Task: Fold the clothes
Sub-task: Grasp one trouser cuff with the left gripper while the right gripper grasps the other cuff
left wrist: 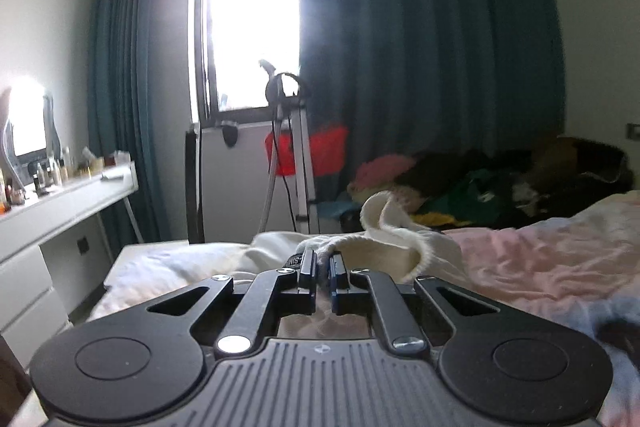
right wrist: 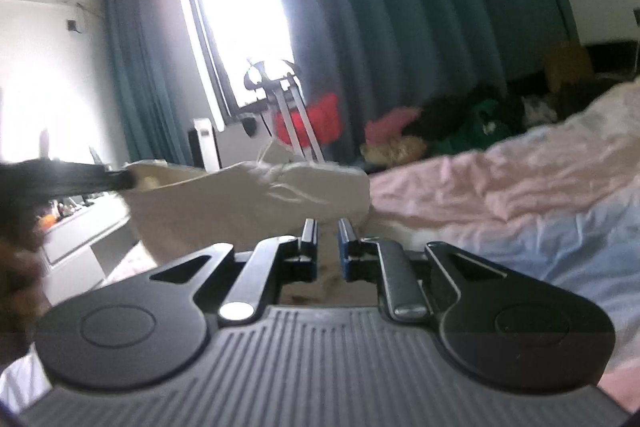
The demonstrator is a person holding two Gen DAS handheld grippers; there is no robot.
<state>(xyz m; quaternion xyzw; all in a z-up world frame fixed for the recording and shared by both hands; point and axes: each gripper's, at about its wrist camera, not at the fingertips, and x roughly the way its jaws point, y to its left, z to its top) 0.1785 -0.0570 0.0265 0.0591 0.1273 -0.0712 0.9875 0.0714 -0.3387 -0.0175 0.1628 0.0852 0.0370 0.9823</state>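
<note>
Left gripper [left wrist: 323,259] jaws nearly together, pinching an edge of the cream garment [left wrist: 394,247]. The garment lies bunched on the bed [left wrist: 540,259], one fold lifted. Right gripper [right wrist: 328,231] jaws narrowly apart; cream cloth seems to sit between them, view blurred. Pile of clothes [left wrist: 480,183] at the bed's far side.

A home bedroom: a bed [left wrist: 540,259] with pink bedding, teal curtains [left wrist: 420,47], a window [left wrist: 252,7] and a cluttered dressing table [left wrist: 68,195].
</note>
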